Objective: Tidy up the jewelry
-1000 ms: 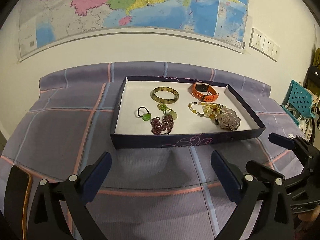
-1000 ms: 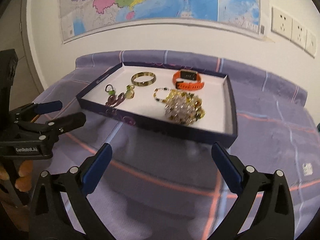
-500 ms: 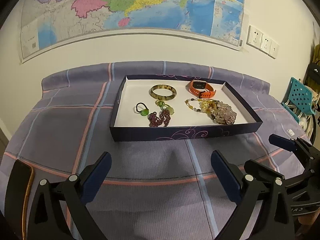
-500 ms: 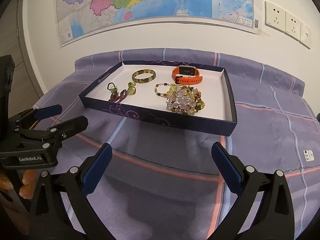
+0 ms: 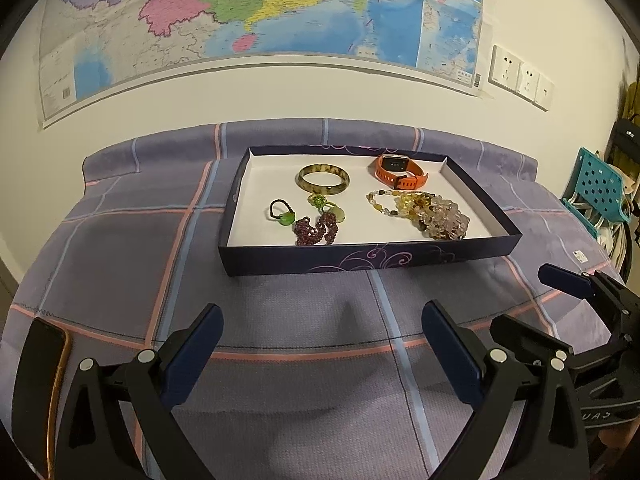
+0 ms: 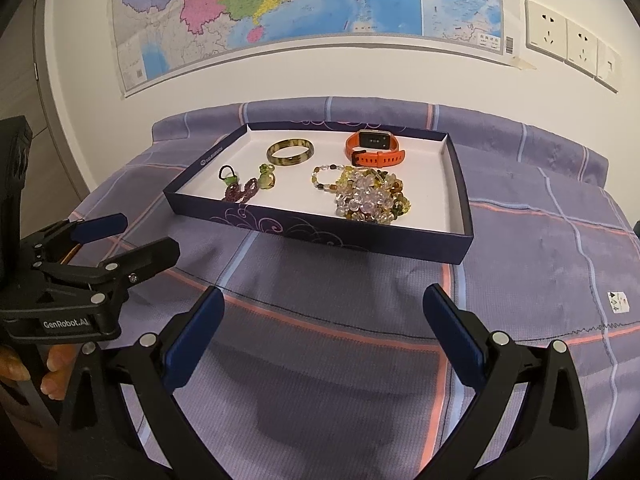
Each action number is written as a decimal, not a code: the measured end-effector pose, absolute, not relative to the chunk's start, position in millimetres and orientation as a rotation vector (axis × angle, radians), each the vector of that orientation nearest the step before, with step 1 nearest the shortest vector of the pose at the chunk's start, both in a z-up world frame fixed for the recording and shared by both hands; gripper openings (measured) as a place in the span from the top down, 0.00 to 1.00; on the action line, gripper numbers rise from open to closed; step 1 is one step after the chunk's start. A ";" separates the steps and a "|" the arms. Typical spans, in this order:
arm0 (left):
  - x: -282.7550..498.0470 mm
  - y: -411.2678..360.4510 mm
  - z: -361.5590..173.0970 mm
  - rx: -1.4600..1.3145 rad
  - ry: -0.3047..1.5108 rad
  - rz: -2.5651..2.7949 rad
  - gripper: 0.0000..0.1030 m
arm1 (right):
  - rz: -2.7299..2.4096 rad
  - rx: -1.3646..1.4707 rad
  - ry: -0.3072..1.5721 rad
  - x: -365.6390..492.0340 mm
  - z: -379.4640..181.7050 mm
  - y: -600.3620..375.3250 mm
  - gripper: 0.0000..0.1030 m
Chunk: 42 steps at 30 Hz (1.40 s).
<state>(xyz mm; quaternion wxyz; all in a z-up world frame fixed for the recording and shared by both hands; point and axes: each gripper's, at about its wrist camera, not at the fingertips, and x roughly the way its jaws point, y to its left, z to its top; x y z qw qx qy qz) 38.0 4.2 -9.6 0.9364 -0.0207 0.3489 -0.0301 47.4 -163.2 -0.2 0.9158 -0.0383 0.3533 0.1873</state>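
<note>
A dark blue tray (image 5: pixel 372 258) with a white floor sits on the purple checked cloth; it also shows in the right wrist view (image 6: pixel 320 226). In it lie a green-brown bangle (image 5: pixel 323 178), an orange watch (image 5: pixel 400 172), a heap of yellow and clear bead strings (image 5: pixel 428 210), a purple bead bracelet (image 5: pixel 316 230), a green pendant (image 5: pixel 338 213) and a black hair tie with a green bead (image 5: pixel 282 212). My left gripper (image 5: pixel 322 344) is open and empty, well short of the tray. My right gripper (image 6: pixel 324 320) is open and empty, also in front of the tray.
A phone with an orange edge (image 5: pixel 44 384) lies at the cloth's near left. A map and wall sockets (image 6: pixel 568 40) hang behind. A teal chair (image 5: pixel 600 184) stands far right. A small white label (image 6: pixel 618 303) lies on the cloth at right.
Both grippers have pulled back from the tray and risen slightly, so the tray looks smaller and farther. Both jaws stay open. The jewelry has not moved.
</note>
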 end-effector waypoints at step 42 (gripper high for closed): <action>41.0 1.5 -16.1 -0.029 0.742 -0.055 0.07 | 0.407 -0.054 0.758 48.8 -4.2 -164.6 0.05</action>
